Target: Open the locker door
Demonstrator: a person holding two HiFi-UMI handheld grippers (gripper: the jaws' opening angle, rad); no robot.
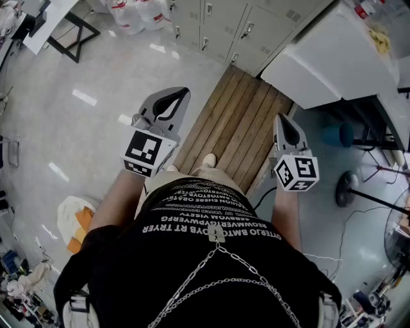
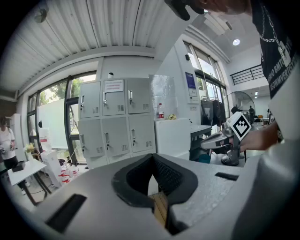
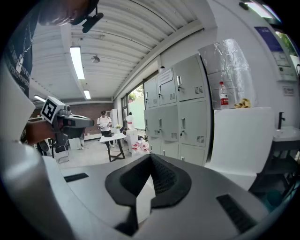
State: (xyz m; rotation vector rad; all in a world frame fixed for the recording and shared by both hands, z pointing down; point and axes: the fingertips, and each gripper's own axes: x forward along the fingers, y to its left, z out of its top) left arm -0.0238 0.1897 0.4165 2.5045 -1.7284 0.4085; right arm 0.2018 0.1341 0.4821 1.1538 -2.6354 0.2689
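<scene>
A bank of grey lockers with small handles stands at the far end of the wooden walkway, all doors closed. The lockers sit straight ahead in the left gripper view and fill the middle right as lockers in the right gripper view. My left gripper is held out over the floor, well short of them, shut and empty. My right gripper hovers at the walkway's right edge, also shut with nothing in it. Neither touches a door.
A white cabinet stands right of the lockers, a bottle on top. Water jugs and a folding table are left of them. A floor fan and cables lie at the right. A person stands far back.
</scene>
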